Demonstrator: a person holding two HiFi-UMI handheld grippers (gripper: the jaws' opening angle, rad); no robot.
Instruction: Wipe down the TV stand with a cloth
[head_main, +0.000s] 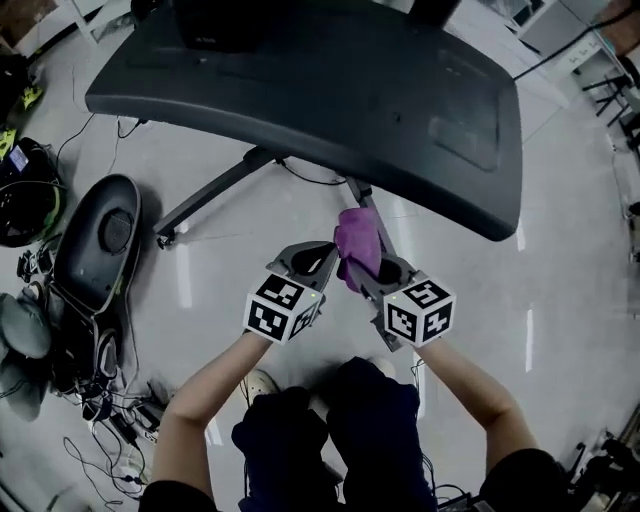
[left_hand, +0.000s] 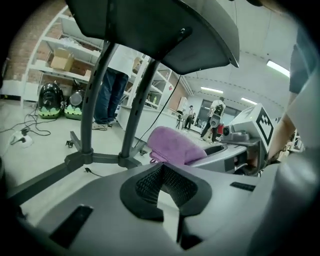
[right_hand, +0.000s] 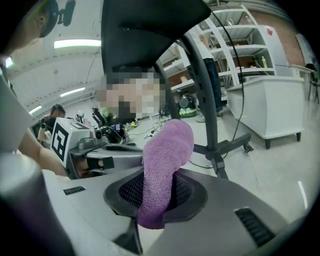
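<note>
Up close, the right gripper (right_hand: 159, 197) has its two jaws pressed onto a purple terry cloth (right_hand: 165, 150). The ribbed black pads (right_hand: 129, 191) pinch the cloth's lower end, and the rest stands up in a soft, thick fold above them. Just beside it, the left gripper (left_hand: 162, 187) has its jaws drawn together with nothing between them, its tip near the cloth but not gripping it. The cloth looks light, limp and fuzzy, so it should not slip from the pads. It would probably bunch or flop rather than stay flat, and a wide fold pressed flat to the surface would likely wipe best. Both grippers are held out low in front of the person, over a pale glossy floor (head_main: 200, 290) and short of the near edge of the TV stand (head_main: 400, 110). The stand has a broad dark curved top on slanted posts and splayed feet, and the cloth is not yet touching it. The top looks rigid and smooth, so judging by that, firm sweeping strokes should suit it. Farther out, the only container to speak of is a cardboard box (left_hand: 62, 60) on a shelving unit (left_hand: 50, 42) across the room, and what it holds cannot be seen.
</note>
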